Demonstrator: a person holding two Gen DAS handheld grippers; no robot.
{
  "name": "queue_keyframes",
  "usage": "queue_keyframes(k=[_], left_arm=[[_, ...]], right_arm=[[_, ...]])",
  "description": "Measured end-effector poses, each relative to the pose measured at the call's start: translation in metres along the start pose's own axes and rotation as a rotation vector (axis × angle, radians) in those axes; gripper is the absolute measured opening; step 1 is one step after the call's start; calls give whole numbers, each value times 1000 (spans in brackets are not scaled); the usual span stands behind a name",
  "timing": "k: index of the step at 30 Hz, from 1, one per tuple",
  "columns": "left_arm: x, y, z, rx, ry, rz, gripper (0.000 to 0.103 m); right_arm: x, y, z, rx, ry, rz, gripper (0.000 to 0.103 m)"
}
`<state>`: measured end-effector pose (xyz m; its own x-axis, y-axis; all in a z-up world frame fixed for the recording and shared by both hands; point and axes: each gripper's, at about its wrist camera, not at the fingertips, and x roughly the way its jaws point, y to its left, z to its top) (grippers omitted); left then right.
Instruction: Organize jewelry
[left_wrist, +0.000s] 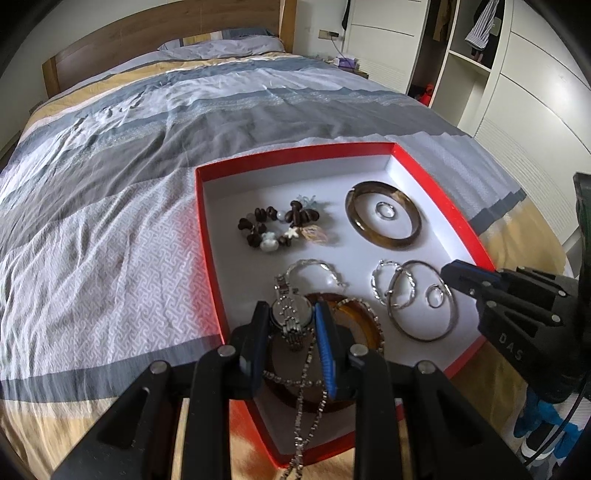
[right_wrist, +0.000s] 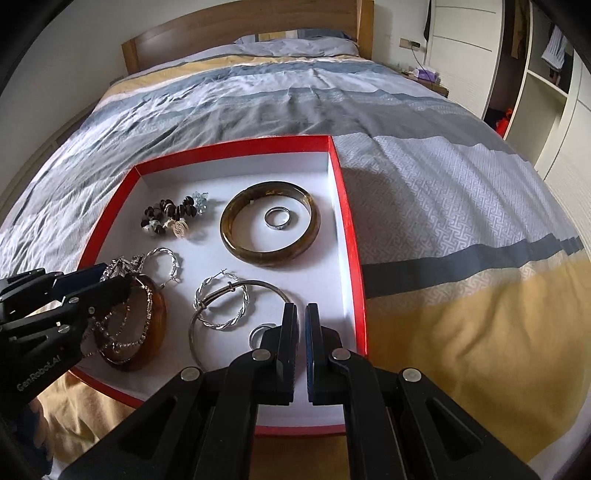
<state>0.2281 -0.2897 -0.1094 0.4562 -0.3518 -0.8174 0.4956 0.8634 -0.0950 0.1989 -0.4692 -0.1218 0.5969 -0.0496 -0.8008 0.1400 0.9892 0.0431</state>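
A red box with a white floor lies on the bed and holds jewelry. My left gripper is shut on a silver watch, held just above an amber bangle with a rhinestone chain draped over it. My right gripper is shut and empty over the box's near right corner, beside a small ring. A dark bangle encircles a ring. A bead bracelet, hoop earrings and a thin silver bangle lie in the box.
The bed's striped grey, white and yellow cover surrounds the box. A wooden headboard is at the far end. White wardrobes stand to the right. The bed's near edge is just behind the box.
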Motion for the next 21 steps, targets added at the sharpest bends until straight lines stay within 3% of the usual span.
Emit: queue_keyframes(k=[4, 7, 21], left_arm=[[-4, 1, 0, -8, 3, -7, 24], [-7, 1, -1, -14, 5, -11, 24], [-57, -15, 0, 16, -56, -58, 32]], right_arm=[[-4, 1, 0, 3, -6, 10, 13], [-12, 2, 1, 6, -23, 15, 29], [-65, -7, -1, 43, -89, 3, 33]])
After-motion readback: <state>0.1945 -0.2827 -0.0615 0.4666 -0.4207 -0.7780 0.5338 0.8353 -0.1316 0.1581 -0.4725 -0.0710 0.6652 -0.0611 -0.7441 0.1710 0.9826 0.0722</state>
